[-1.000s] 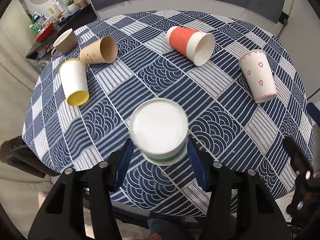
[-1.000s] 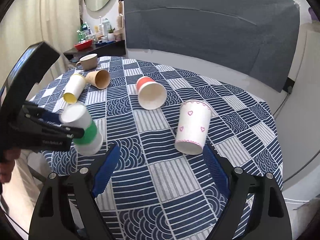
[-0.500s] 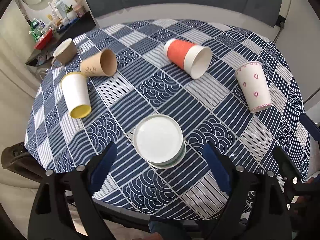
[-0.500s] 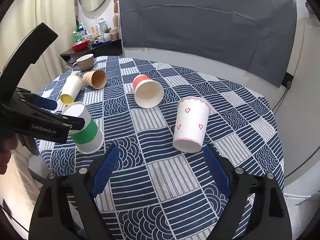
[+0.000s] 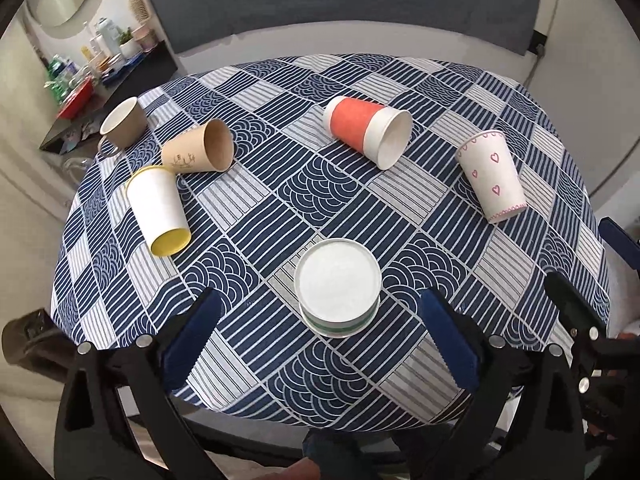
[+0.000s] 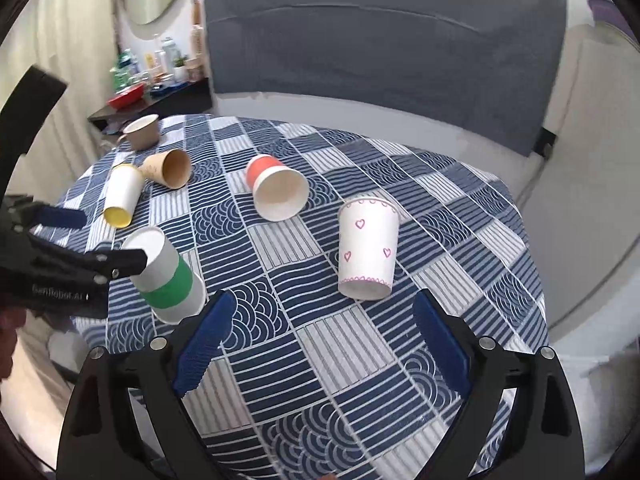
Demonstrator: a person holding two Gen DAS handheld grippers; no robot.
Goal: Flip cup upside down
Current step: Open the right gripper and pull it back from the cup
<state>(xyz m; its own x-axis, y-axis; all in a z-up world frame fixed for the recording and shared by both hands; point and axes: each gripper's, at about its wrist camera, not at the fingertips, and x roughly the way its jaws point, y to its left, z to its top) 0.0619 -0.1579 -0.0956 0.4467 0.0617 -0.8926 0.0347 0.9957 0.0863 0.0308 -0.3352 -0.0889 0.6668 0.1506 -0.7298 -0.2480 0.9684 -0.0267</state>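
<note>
A white cup with a green band (image 5: 338,286) stands upside down on the patterned tablecloth, base up; it also shows in the right wrist view (image 6: 168,280). My left gripper (image 5: 320,336) is open and empty, just behind it, jaws spread wide and apart from it. My right gripper (image 6: 320,336) is open and empty, a little short of an upside-down heart-print cup (image 6: 368,248), which also shows in the left wrist view (image 5: 490,176).
An orange cup (image 5: 366,130), a brown kraft cup (image 5: 200,152) and a white cup with yellow inside (image 5: 160,210) lie on their sides. A brown mug (image 5: 124,122) stands at the far left edge. The round table (image 5: 280,384) drops off close in front.
My left gripper has let go of the green-band cup, opened wide and drawn back. The cup now stands base up on the cloth. The right gripper has barely moved.
</note>
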